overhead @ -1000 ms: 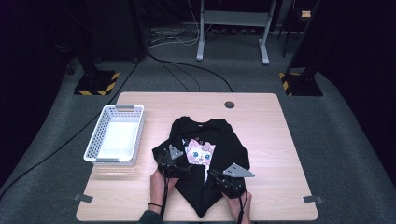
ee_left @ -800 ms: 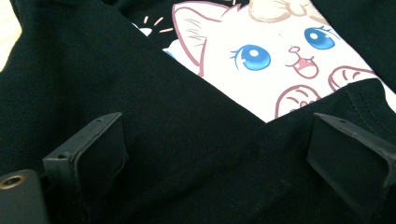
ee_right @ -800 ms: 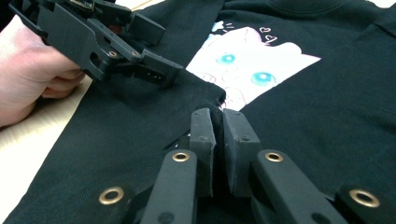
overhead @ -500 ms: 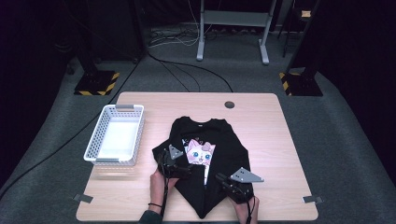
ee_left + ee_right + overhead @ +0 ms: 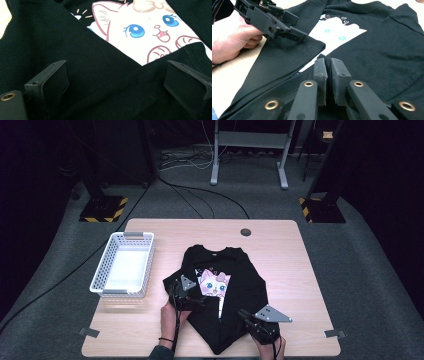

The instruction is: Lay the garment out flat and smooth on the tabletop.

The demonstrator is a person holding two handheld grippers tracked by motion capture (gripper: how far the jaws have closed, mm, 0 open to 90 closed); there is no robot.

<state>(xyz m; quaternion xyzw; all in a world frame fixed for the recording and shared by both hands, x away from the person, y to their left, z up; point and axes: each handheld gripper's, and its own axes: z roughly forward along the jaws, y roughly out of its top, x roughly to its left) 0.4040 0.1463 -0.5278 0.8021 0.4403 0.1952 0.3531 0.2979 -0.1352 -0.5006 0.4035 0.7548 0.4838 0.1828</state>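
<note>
Beside the black T-shirt (image 5: 235, 295), a white basket (image 5: 102, 270), nothing inside.

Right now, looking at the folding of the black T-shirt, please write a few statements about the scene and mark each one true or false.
1. The right gripper is shut on a fold of the black T-shirt. True.
2. The left gripper is clamped tightly on the cloth. False: its jaws stand wide apart over the cloth.
3. The white basket holds a second shirt. False: nothing lies in it.
4. The basket stands to the left of the T-shirt in the high view. True.
5. The T-shirt print shows a dog with brown eyes. False: it is a white cat with blue eyes.
</note>
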